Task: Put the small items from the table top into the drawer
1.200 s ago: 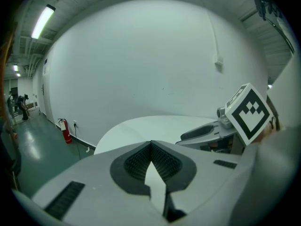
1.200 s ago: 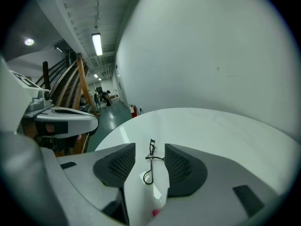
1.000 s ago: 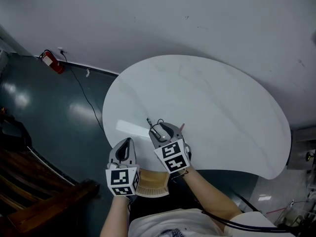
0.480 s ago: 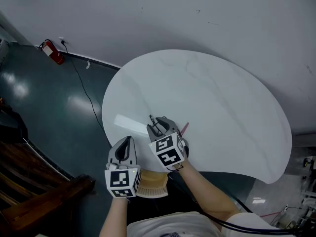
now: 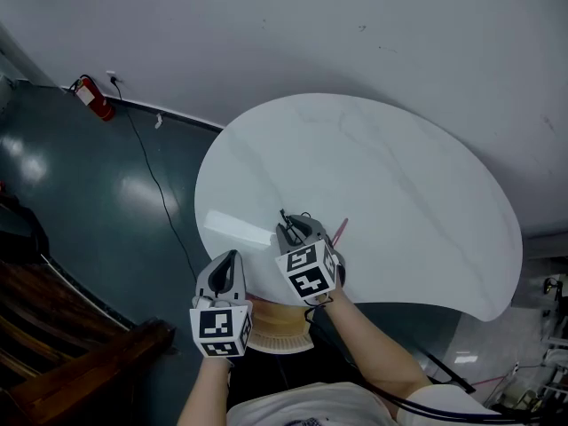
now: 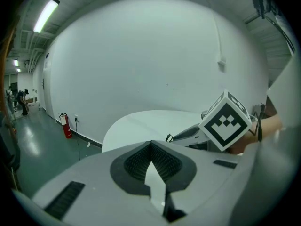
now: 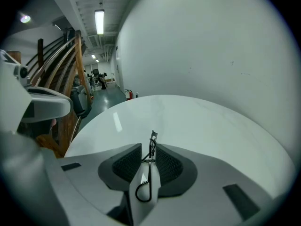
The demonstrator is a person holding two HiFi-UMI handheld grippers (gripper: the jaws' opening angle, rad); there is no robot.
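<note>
Now, over one white table (image 5: 399,176): left claw (image 6: 151,146) pinched shut, empty; right claw (image 7: 149,150) just closing, gripping one black eyelash curler (image 7: 150,172); one pink stick (image 5: 340,229) beside.

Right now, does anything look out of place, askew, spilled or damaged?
Nothing stands out. The right gripper has just been closing its fingers and now pinches a black eyelash curler near the white table's front edge. A pink stick lies beside it, and the wooden drawer below looks open.
</note>
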